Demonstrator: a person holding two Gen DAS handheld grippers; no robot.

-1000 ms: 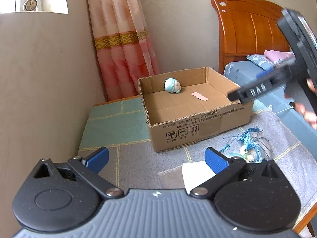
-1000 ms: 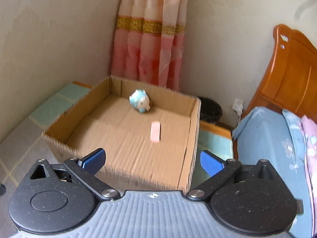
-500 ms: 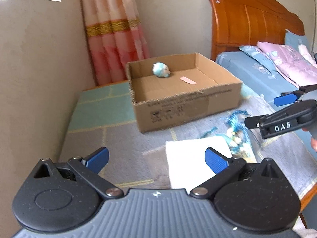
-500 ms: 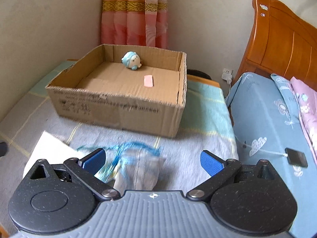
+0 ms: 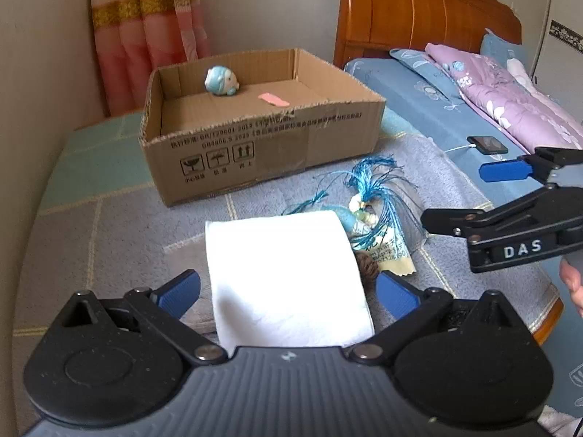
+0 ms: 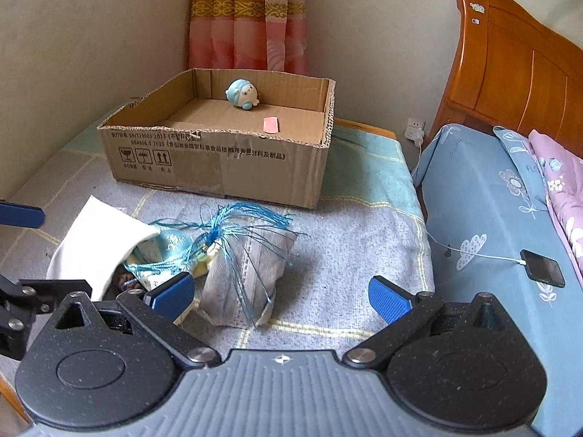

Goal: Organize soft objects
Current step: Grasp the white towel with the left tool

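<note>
L tool [image 5: 288,293] wide open, straddling white cloth [image 5: 284,276]. R tool [image 6: 280,296] wide open, empty, over pouch [image 6: 244,273]. Box [image 6: 218,167] holds plush [image 6: 242,94].

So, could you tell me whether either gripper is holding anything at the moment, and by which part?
Nothing is held: the left gripper and the right gripper are both open above the white tissue and the packet.

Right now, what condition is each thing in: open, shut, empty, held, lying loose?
Cardboard box: open-topped, holding two small items.
Blue plush toy: inside the box.
White tissue: loose on the blanket, unheld.
Blue-tasselled bag: loose, unheld.
Left tool: open, empty.
Right tool: open, empty.
Phone: plugged in.
</note>
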